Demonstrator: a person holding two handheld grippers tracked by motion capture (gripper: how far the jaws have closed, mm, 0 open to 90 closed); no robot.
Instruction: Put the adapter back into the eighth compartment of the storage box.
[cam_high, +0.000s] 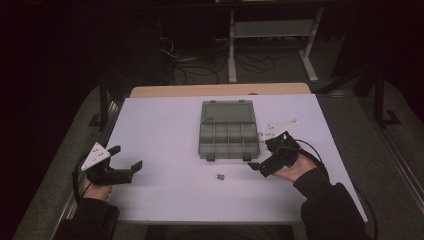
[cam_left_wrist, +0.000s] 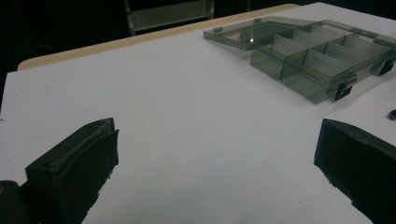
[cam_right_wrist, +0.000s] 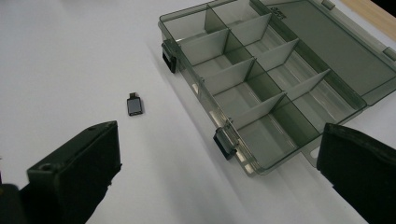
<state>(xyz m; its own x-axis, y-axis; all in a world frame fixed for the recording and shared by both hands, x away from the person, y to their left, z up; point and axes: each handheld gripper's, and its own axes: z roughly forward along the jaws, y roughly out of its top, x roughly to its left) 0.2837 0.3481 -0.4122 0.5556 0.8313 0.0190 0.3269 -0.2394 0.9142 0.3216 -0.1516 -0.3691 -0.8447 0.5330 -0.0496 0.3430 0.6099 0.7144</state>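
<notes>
Your right tongs are hovering wide open with nothing between the jaws, and the small dark adapter is lying just ahead of them on the white worktop, a little toward your left. Its long axis is running roughly along your line of approach, plug end away. The open organiser box is sitting beside it. Your left tongs are idling, spread and empty, well apart, so the right is nearer.

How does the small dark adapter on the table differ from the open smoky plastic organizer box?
The small dark metal adapter is tiny, solid and opaque; the translucent grey plastic organizer box is far larger, see-through and divided into compartments, lid laid open. The adapter lies in front of the box's latches, apart. Both rest on the white table, ungripped.
</notes>
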